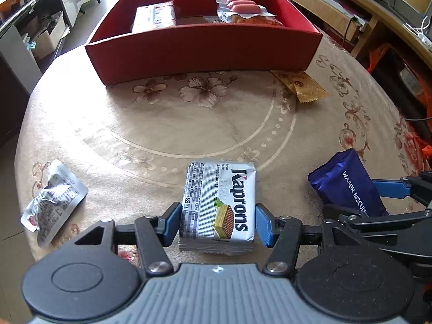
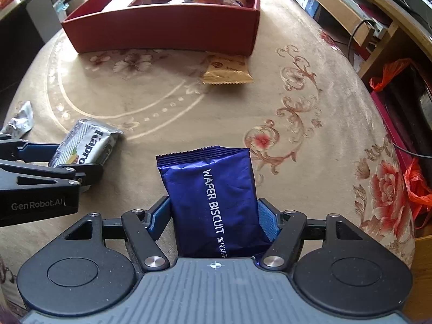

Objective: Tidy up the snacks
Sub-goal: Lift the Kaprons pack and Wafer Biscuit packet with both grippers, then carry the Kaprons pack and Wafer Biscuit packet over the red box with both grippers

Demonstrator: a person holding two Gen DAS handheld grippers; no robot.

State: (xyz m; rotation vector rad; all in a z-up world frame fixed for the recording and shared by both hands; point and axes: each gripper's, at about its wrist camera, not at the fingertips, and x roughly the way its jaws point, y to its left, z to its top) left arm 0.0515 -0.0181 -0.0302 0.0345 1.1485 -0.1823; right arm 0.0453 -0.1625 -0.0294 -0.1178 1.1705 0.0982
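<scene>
A white Kaprons wafer pack (image 1: 218, 202) sits between the blue pads of my left gripper (image 1: 218, 222), which is shut on its two long sides. To its right, my right gripper (image 2: 213, 216) is shut on a dark blue wafer biscuit pack (image 2: 210, 189), also seen in the left wrist view (image 1: 348, 186). Both packs are low over the flowered tablecloth. An open red box (image 1: 202, 51) stands at the far side of the table. It holds a pack of pink sausages (image 1: 243, 5) and a white snack pack (image 1: 154, 19).
A gold packet (image 1: 302, 86) lies against the box's front right corner. A crumpled silver packet (image 1: 51, 197) lies near the table's left edge. The two grippers are close side by side. Shelves and cables stand beyond the table's right edge, cabinets to the left.
</scene>
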